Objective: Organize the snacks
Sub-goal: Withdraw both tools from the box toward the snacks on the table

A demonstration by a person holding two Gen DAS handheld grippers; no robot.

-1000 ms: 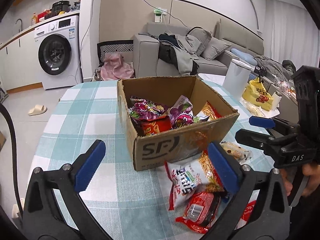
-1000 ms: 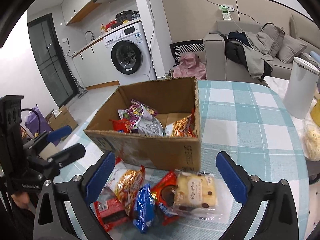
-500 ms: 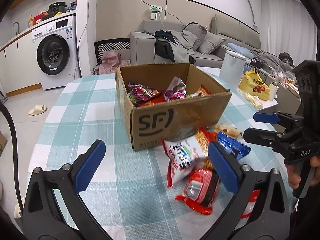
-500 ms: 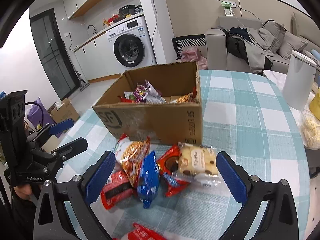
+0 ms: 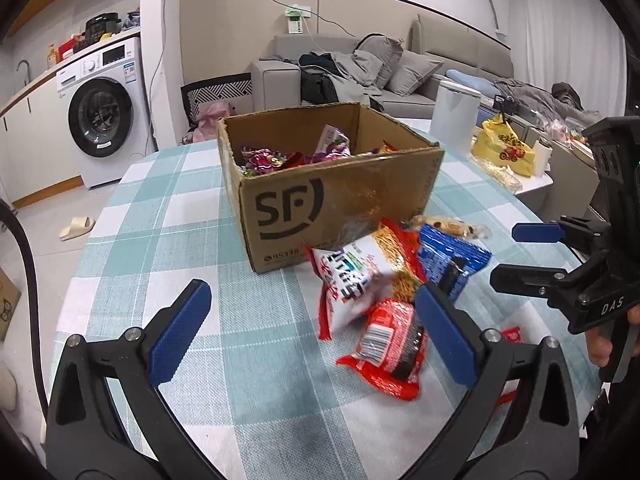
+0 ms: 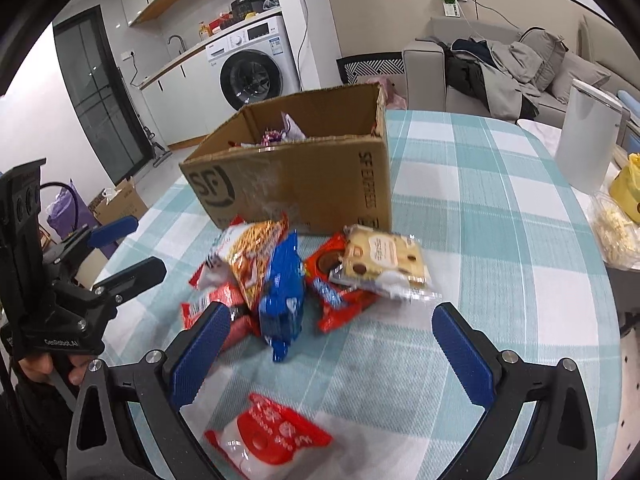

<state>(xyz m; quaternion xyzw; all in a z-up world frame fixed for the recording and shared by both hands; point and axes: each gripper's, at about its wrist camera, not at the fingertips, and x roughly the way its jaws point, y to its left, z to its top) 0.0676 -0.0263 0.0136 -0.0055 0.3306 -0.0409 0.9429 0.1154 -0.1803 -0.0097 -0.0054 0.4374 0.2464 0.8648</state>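
A cardboard box point(image 5: 344, 204) point(image 6: 304, 184) marked SF holds several snack packs on the checked tablecloth point(image 5: 168, 240). Loose snacks lie in front of it: a noodle-snack bag point(image 5: 360, 268) point(image 6: 252, 260), a blue pack point(image 5: 452, 260) point(image 6: 282, 300), a red pack point(image 5: 392, 340), a cake pack point(image 6: 380, 260) and a red-white pack point(image 6: 268, 440). My left gripper point(image 5: 308, 332) is open and empty, near the red pack. My right gripper point(image 6: 328, 352) is open and empty, just in front of the pile. Each gripper shows in the other's view, the right point(image 5: 532, 256) and the left point(image 6: 120, 248).
A white bin point(image 6: 588, 136), a yellow bag point(image 5: 504, 148) and a clear food tub point(image 6: 616, 232) stand to the right beside the table. A washing machine point(image 5: 104, 116) and a sofa point(image 5: 360, 76) are behind. The table edge runs close on the right.
Both grippers have pulled back and lowered from above the box to table level in front of it. The red-white pack has come into the right wrist view. Both stay open.
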